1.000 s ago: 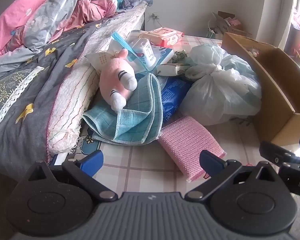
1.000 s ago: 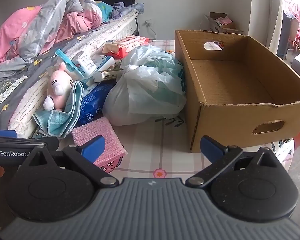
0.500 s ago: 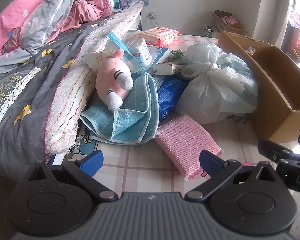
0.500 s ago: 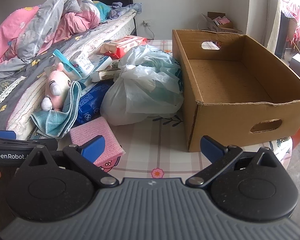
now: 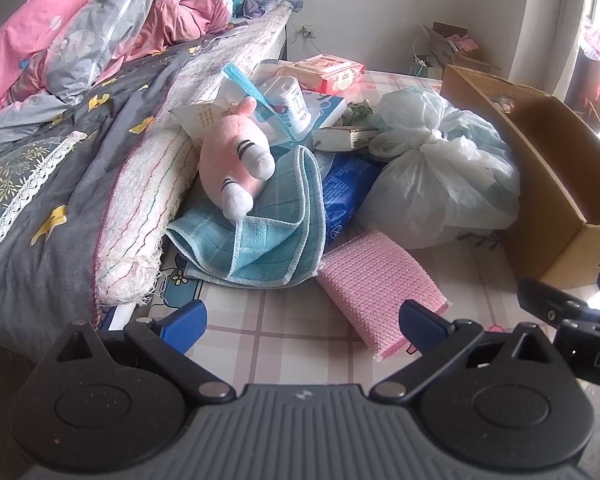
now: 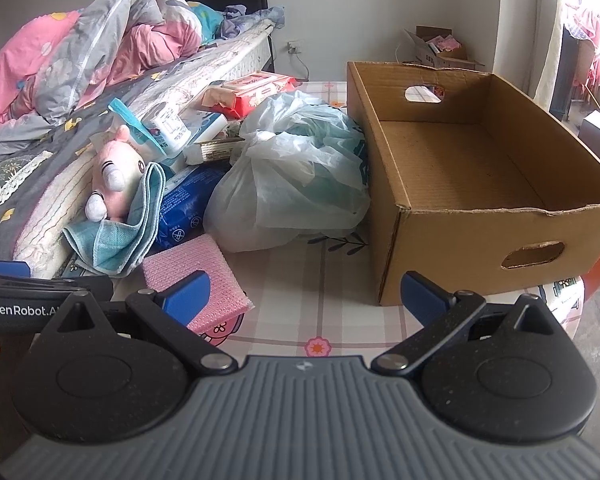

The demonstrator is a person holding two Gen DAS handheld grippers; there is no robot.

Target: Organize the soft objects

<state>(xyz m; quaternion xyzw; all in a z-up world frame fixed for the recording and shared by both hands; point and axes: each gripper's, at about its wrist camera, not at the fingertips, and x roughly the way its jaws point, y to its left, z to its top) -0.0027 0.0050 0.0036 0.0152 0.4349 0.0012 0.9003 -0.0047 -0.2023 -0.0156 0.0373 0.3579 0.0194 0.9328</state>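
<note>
Two grippers are held low over the table, and nothing is gripped by either one. The left gripper [image 5: 302,318] is spread wide, and so is the right gripper [image 6: 304,296]. No soft thing is seen inside the cardboard box [image 6: 476,216], so the sorting is judged to be at its start, with a first thing about to be picked. The pink sponge [image 5: 378,280] lies flat on the table, well to the left of the box and closest to both grippers. A blue cloth [image 5: 268,236] is found farther left of the box, with a pink plush toy [image 5: 236,168] resting on it. A tied plastic bag [image 6: 296,184] is pressed against the left wall of the box. For the next move, the sponge is probably best reached first, with one finger brought to each side, and the squeeze kept gentle because it is squashy.
</note>
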